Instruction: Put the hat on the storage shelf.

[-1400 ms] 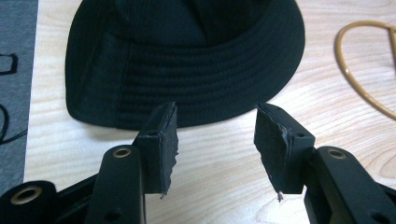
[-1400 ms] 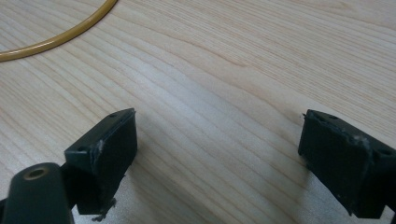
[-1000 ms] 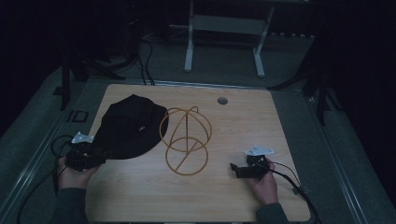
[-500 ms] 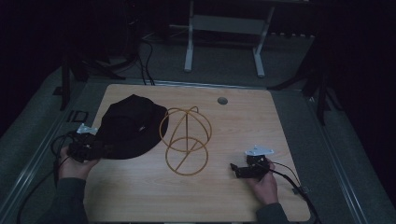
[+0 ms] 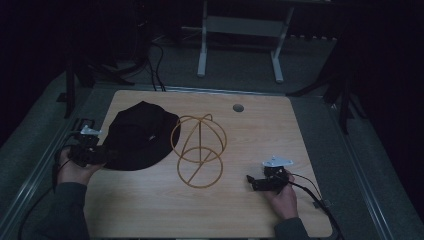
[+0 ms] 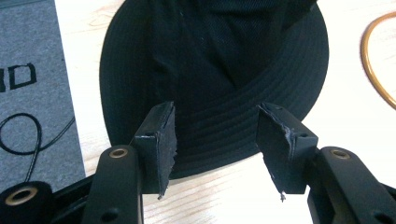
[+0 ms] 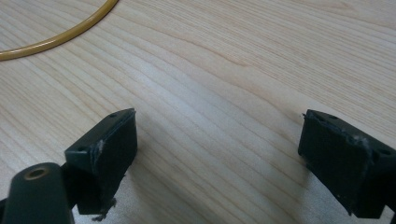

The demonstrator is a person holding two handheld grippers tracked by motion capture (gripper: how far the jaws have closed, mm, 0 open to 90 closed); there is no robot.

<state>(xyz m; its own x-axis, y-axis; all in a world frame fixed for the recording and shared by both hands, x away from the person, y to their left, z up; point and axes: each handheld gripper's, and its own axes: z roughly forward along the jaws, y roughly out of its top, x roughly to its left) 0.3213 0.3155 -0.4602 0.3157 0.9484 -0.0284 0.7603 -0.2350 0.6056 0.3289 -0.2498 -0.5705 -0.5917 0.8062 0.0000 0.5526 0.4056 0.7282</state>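
Lying flat on the left part of the table (image 5: 150, 210), the black hat (image 5: 137, 137) spreads its round brim toward you, its crown crumpled and folded in on itself. Your left tongs (image 5: 100, 156) sit at the brim's near-left edge; in the left gripper view the left tongs (image 6: 215, 149) frame the brim of the hat (image 6: 215, 79) from just above, their jaws well apart and just now opening wider, the pads pressing on nothing. Whether the brim's edge reaches in between the pads you cannot tell from here.

Just to the right of the hat stands the golden wire stand (image 5: 199, 150), a round base ring on the table with hoops rising from it; the hat's brim comes close to it on the far side. A stretch of its ring shows in both gripper views.

Your right tongs (image 5: 251, 181) rest low over bare wood, well apart from the stand and the hat. Their jaws stand wide apart with only the table (image 7: 233, 84) between them.
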